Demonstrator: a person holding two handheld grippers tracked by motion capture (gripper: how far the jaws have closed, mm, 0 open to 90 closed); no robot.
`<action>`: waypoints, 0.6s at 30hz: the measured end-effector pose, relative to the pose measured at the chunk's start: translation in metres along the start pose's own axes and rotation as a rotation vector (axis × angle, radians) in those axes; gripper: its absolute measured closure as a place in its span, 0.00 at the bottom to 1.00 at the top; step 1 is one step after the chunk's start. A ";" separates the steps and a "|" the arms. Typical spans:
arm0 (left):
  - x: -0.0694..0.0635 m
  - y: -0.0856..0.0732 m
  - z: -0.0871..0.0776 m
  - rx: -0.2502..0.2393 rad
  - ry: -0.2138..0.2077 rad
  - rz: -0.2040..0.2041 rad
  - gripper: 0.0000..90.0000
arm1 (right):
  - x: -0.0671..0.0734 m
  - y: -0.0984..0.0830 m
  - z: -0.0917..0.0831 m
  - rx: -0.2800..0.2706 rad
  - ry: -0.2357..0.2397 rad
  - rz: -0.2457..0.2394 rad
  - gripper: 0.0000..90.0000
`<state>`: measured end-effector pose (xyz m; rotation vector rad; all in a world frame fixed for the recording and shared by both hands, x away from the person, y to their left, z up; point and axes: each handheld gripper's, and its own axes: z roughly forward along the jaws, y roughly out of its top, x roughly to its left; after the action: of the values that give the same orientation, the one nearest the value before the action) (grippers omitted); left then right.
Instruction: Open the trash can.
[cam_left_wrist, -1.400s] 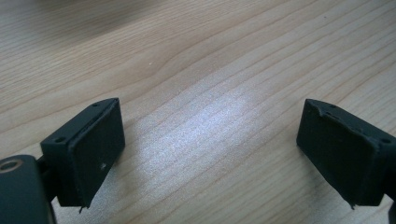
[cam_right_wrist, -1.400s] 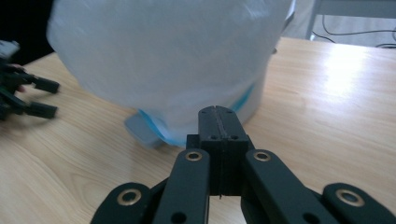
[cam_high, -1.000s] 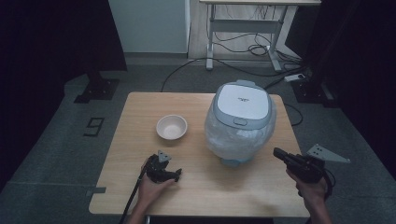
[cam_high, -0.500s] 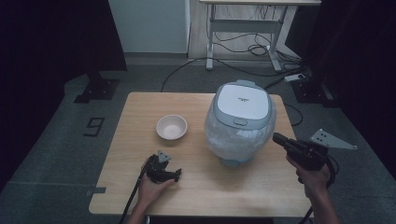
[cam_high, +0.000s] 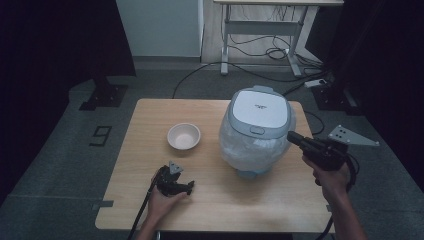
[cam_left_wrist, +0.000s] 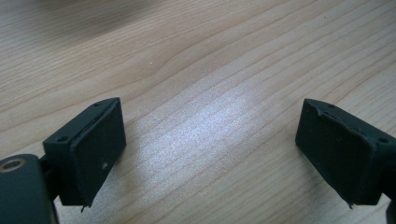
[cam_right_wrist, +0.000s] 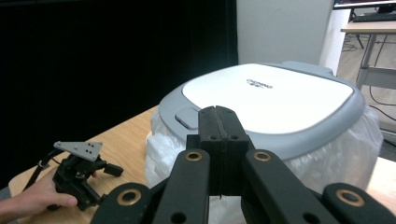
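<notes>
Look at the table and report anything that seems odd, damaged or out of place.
The rice cooker still has crinkled clear plastic wrap around its body below the closed grey lid, which is odd for an appliance set out for use. The white bowl stands upright and empty beside it. Nothing looks spilled or broken.

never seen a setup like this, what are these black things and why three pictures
A person sits at a wooden table and holds hand-held tongs in each hand; no robot arm here. One picture comes from a camera above the table. The other two come from cameras riding on the tongs, looking along their black jaws. The left tongs rest on the table, jaws wide open over bare wood. The right tongs are shut, empty, raised beside a rice cooker with its lid closed and plastic wrap around its body. A small empty bowl stands left of the cooker. Nothing is held.
</notes>
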<state>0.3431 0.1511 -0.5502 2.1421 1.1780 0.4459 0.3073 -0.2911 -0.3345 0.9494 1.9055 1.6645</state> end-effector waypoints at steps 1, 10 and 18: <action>0.000 0.000 0.000 0.000 0.000 0.000 0.09 | 0.000 0.001 0.001 0.001 0.003 0.000 1.00; 0.000 0.000 0.000 -0.001 -0.002 0.000 0.10 | 0.006 0.016 0.018 0.011 0.028 -0.016 1.00; 0.000 -0.001 -0.001 -0.002 -0.003 0.000 0.10 | 0.009 0.020 0.035 0.034 0.043 -0.024 1.00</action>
<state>0.3420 0.1515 -0.5501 2.1406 1.1753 0.4443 0.3300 -0.2598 -0.3201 0.9069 1.9720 1.6564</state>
